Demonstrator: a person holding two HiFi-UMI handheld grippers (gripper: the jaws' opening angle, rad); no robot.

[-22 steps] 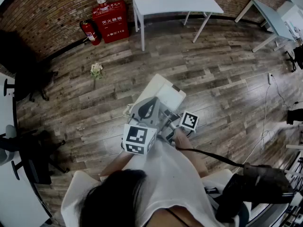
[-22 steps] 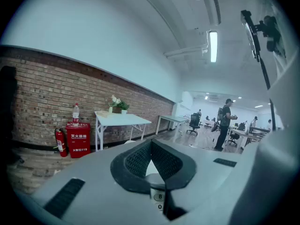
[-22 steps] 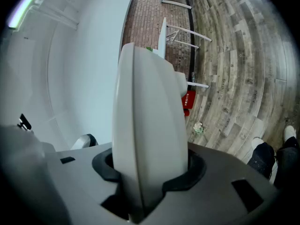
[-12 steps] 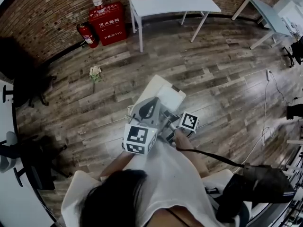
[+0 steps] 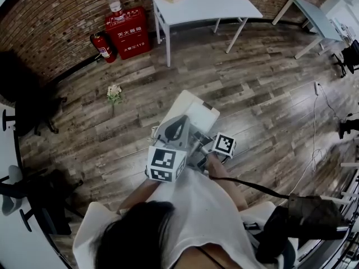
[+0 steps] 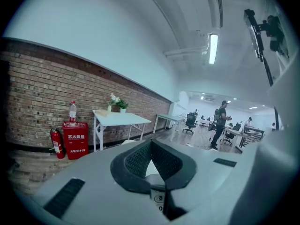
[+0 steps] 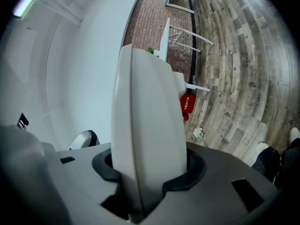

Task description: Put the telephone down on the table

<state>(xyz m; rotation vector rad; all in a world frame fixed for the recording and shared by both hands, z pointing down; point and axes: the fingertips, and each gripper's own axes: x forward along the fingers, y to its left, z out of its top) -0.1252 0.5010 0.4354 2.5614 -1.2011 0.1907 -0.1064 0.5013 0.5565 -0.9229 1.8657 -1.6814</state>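
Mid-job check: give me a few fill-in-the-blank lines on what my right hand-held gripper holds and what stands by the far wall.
1. The right hand-held gripper is shut on the white ____.
2. The bottle stands on top of a ____ box.
3. The fire extinguisher stands against a ____ wall.

Missing words: telephone; red; brick.
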